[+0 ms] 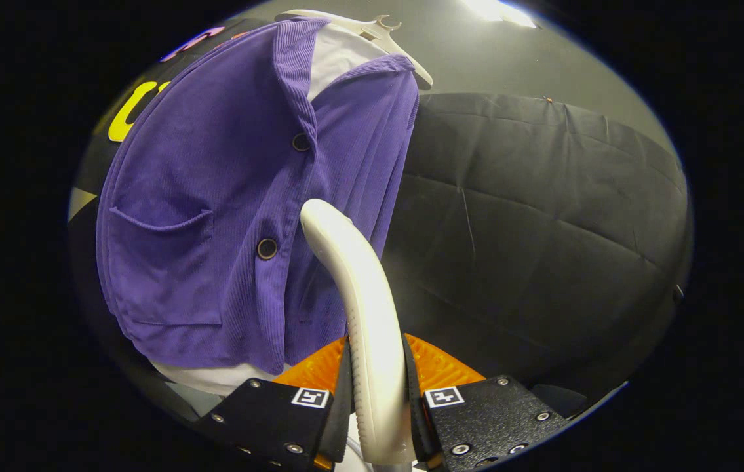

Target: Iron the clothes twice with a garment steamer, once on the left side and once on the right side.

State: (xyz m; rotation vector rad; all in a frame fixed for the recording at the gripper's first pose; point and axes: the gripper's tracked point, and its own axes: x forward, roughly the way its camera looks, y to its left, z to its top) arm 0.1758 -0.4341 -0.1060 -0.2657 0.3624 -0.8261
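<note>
A purple corduroy jacket (214, 216) hangs on a white hanger (372, 29) over a white shirt (335, 52), which also shows below the hem. It has dark buttons and a chest pocket. My gripper (377, 400) is shut on the white garment steamer (362, 295), both fingers pressing on its handle. The steamer curves up and away from the fingers. Its head rests against the jacket's right front panel, just right of the button line, at about the height of the lower button (267, 248).
The booth's black cloth wall (542, 216) stands right of and behind the jacket. A pale grey ceiling with a bright lamp (496, 10) is above.
</note>
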